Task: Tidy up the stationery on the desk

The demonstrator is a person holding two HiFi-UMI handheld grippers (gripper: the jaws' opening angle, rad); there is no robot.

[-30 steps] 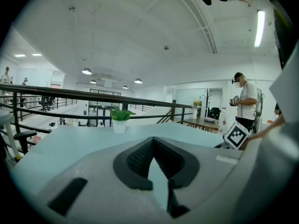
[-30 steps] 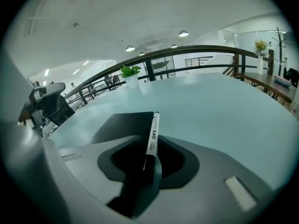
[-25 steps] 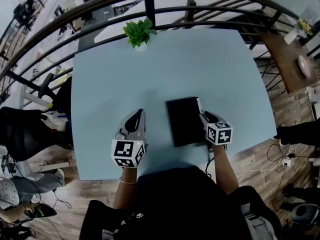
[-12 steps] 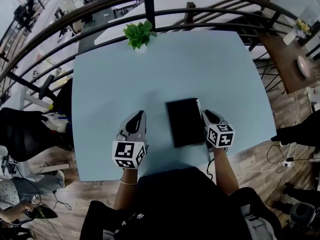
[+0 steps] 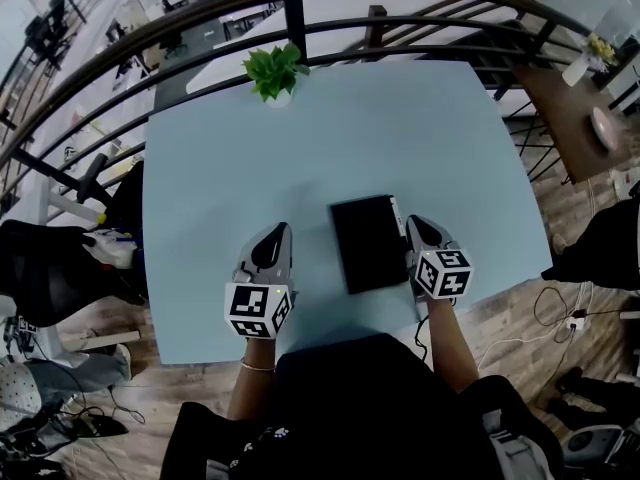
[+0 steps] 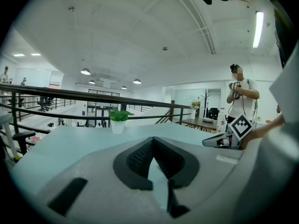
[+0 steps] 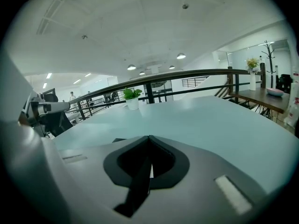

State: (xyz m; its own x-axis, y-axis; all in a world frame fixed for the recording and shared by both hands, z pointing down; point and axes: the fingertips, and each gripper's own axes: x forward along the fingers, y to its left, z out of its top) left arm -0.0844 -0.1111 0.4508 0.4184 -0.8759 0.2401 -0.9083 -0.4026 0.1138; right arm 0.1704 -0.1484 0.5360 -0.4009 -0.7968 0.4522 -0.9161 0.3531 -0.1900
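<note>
A flat black notebook [image 5: 368, 243] lies on the light blue desk [image 5: 220, 168], with a thin pale strip along its right edge. My right gripper [image 5: 416, 224] hovers just right of the notebook, apart from it. Its jaws have just been closing and now meet with nothing between them [image 7: 148, 146]. A dark corner of the notebook [image 7: 117, 139] peeks past that gripper's body. My left gripper [image 5: 276, 230] rests left of the notebook, shut and empty [image 6: 152, 143]. In the left gripper view, the right gripper [image 6: 224, 139] shows at the right.
A small potted plant [image 5: 274, 68] stands at the desk's far edge. A black curved railing [image 5: 330, 23] runs behind it. The desk's near edge [image 5: 300, 343] is close to the person's body. Another person [image 6: 240, 97] stands far off.
My right gripper has lifted a little beside the notebook and its jaws have come together. The notebook and my left gripper have stayed put.
</note>
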